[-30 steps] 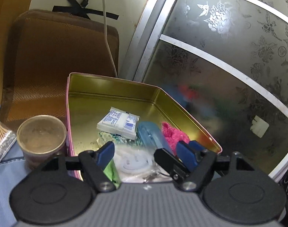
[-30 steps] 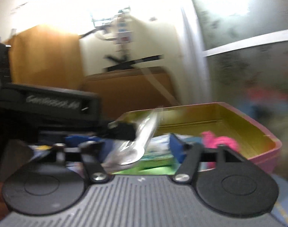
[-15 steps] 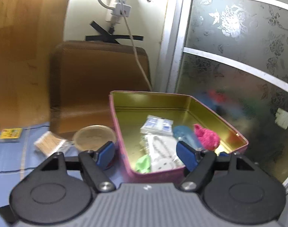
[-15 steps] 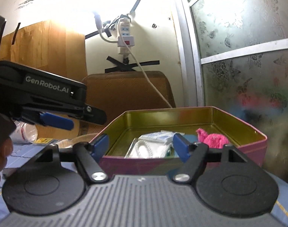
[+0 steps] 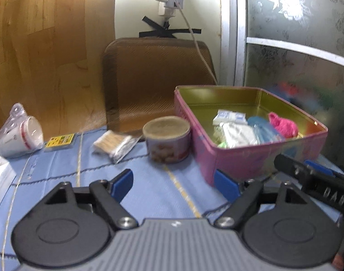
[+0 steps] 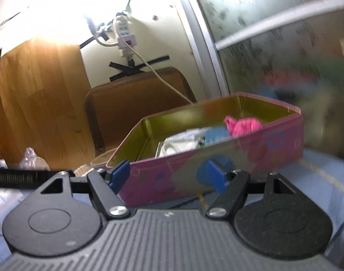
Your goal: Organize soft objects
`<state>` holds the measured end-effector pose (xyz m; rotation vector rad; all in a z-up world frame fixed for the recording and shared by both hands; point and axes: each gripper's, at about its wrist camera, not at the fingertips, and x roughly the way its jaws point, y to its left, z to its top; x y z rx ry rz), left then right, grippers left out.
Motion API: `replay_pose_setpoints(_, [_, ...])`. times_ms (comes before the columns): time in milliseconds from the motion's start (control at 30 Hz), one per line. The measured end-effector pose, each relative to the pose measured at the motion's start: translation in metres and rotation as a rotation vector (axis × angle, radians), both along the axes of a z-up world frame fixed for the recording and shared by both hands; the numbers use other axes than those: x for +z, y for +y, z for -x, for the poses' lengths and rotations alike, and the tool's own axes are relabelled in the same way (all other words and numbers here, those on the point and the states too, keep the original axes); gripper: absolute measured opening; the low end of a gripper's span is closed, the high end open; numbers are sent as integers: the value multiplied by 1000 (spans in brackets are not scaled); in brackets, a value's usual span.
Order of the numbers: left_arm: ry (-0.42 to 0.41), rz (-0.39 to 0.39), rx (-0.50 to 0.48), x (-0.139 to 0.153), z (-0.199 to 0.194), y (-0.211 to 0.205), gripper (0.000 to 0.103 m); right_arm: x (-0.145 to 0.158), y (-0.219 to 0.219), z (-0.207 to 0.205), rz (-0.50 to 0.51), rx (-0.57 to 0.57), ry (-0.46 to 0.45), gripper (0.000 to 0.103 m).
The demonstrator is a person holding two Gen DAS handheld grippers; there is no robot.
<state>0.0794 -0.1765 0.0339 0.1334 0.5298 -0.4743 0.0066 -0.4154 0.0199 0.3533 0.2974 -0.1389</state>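
Left gripper [image 5: 173, 184] opening, empty, beside pink tin [image 5: 251, 158]

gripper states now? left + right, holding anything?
Left tongs: opening, nothing between them, over the blue cloth.
Right tongs: open, empty, just short of the pink tin.

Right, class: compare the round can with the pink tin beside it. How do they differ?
The round can is a short cylinder; the pink tin is a broad box with straight sides. The can is covered by a lid; the tin is open, showing a gold inside. The tin holds soft items; the can's contents are hidden. Both rest on the blue cloth.
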Motion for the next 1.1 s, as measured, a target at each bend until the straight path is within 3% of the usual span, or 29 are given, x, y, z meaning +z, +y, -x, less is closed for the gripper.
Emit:
replay_pose_setpoints(200, [12, -33, 18, -14, 8, 12, 84, -4, 9, 7, -53, 7, 26, 80])
replay_pose_setpoints(667, [9, -37, 33, -20, 13, 28, 88, 9, 38, 21, 48, 13, -57, 82])
replay_pose_setpoints(1100, [2, -26, 28, -18, 17, 32, 90, 12, 45, 20, 70, 24, -58, 83])
